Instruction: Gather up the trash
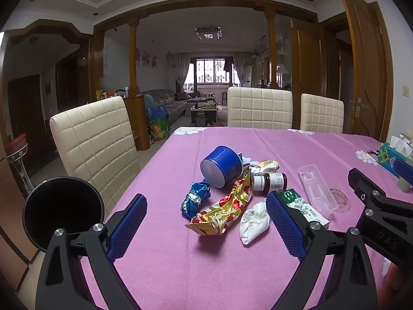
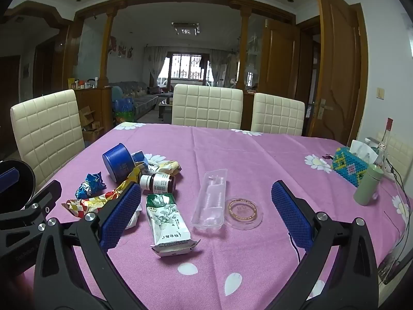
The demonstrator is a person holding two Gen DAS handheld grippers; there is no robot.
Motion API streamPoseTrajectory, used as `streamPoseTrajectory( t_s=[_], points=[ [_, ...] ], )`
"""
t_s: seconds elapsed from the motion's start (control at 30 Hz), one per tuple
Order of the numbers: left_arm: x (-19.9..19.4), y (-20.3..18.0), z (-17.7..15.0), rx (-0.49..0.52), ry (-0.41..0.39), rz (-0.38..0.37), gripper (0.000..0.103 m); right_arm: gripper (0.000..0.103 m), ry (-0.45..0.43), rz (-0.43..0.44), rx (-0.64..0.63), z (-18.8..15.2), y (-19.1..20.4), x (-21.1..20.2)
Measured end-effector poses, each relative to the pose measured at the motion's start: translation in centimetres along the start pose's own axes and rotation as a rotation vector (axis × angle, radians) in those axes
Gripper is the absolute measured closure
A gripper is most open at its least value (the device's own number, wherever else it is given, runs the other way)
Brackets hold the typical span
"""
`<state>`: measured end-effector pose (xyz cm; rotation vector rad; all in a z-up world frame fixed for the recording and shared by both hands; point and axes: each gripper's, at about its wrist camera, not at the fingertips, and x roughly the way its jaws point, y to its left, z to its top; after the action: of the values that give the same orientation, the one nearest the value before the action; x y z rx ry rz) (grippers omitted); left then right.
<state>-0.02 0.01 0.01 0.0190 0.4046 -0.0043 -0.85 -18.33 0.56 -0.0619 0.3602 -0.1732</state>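
1. Your left gripper [image 1: 206, 228] and right gripper [image 2: 206, 214] both hung over the table [image 2: 258, 266], fingers wide, holding nothing.
2. Nearest trash: white tissue wad [image 1: 253, 222], soft, light; pinch its middle.
3. Green-white pack [image 2: 166, 222] lay flat, crushable; take its long sides.
4. Red-gold wrapper [image 1: 222, 211] looked slippery, crinkly.
5. Farther: brown bottle [image 2: 158, 182], likely hard and prone to rolling; blue tub [image 1: 222, 166] tipped over.

Litter pile [image 2: 129, 180] crowds left; bare tablecloth [image 2: 258, 155] beyond lies open.

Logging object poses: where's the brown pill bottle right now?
The brown pill bottle lies on its side on the pink tablecloth, between the blue tin and the green-and-white carton.
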Motion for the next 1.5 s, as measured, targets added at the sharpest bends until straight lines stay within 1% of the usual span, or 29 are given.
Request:
streamPoseTrajectory(
  t_s=[1.3,1.5],
  points=[
    [0.48,0.26,-0.23,0.005,0.01,0.004,0.012,0.003,0.01,0.001,-0.001,-0.22,0.12,0.17],
    [0.57,0.03,-0.65,0.006,0.014,0.003,0.012,0.003,0.011,0.001,-0.001,-0.22,0.12,0.18]
  ],
)
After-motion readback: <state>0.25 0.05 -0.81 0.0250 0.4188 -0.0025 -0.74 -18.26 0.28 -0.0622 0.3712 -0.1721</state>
